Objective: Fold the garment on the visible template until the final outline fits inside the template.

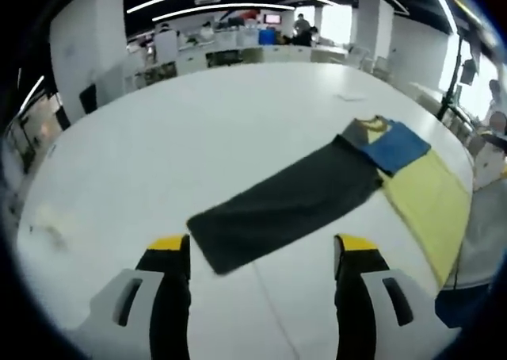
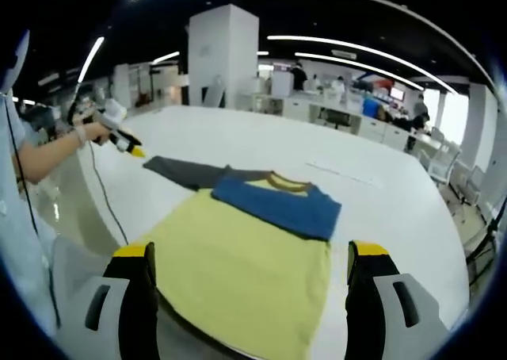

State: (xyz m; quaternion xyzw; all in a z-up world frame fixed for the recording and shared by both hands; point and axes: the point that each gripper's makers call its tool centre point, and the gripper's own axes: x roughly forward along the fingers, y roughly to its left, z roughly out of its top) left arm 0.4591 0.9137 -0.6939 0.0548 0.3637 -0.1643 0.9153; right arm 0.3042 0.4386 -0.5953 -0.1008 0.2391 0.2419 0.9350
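Observation:
A yellow shirt (image 2: 238, 269) lies flat on the white table (image 2: 380, 201), near its edge. Its blue sleeve (image 2: 277, 205) is folded across the chest below the collar (image 2: 287, 182). Its dark grey sleeve (image 1: 293, 201) stretches out flat towards my left gripper (image 1: 263, 249), which hovers open just short of the sleeve's end. The same shirt shows in the left gripper view with the blue sleeve (image 1: 398, 146) and yellow body (image 1: 432, 205) at right. My right gripper (image 2: 249, 253) stands open over the shirt's hem side. A hand holds the left gripper (image 2: 127, 143) beside the grey sleeve (image 2: 190, 171).
The table's edge curves close to the shirt, with a person's body (image 2: 24, 241) and a hanging cable (image 2: 103, 197) beside it. A thin pale strip (image 2: 337, 170) lies on the table beyond the shirt. Desks, a pillar (image 2: 226, 55) and people stand far behind.

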